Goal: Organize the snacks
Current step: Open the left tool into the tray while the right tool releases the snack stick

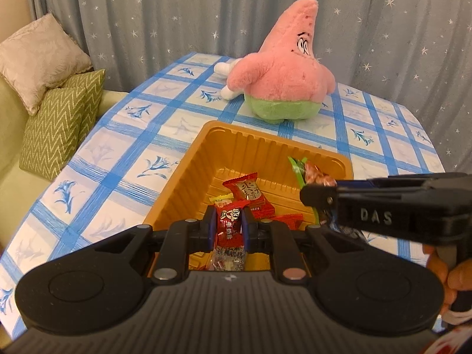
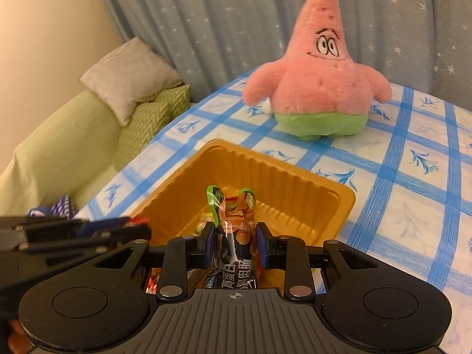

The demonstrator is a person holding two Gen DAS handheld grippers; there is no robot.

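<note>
Over tray (image 1: 188, 174): "DAS" on R hand-held gripper (image 1: 320, 196)

Two wrist views are angled down, close over the orange tray (image 1: 188, 171) (image 2: 309, 177); the pink plush (image 1: 283, 73) (image 2: 318, 88) beyond is shared.

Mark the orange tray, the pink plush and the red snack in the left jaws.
orange tray (image 1: 236, 138), left wrist view, far rim.
pink plush (image 2: 318, 88), right wrist view, belly.
red snack (image 1: 228, 224), left wrist view, printed front.

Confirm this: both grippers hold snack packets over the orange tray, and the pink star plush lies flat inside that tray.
Wrong on the plush. The pink star plush stands upright on the checked tablecloth behind the orange tray, not inside it; the right wrist view shows this. Both grippers do hold packets over the tray.
</note>
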